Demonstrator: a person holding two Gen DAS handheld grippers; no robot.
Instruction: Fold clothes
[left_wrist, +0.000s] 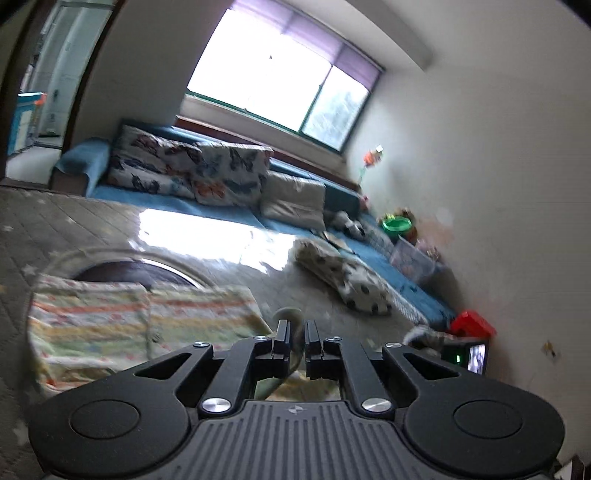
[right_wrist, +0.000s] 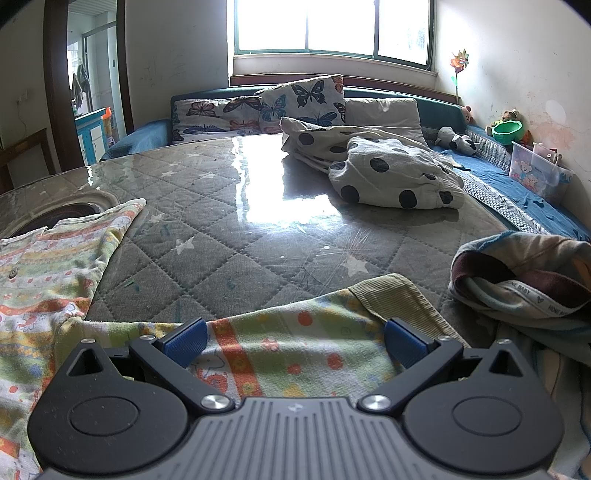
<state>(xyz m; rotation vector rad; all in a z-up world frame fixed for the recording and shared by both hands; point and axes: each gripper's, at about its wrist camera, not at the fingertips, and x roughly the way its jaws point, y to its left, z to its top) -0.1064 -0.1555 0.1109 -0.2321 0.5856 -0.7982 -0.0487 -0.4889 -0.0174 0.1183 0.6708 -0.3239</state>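
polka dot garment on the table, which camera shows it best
The right wrist view: the polka dot garment lies sharp and whole in a crumpled heap on the quilted table, well beyond the open right claw. The left wrist view shows it too, but tilted, smaller and motion-blurred.

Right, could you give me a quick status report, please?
Left gripper shut on patterned garment. Right gripper open above it. Polka-dot clothes lie beyond, apart.
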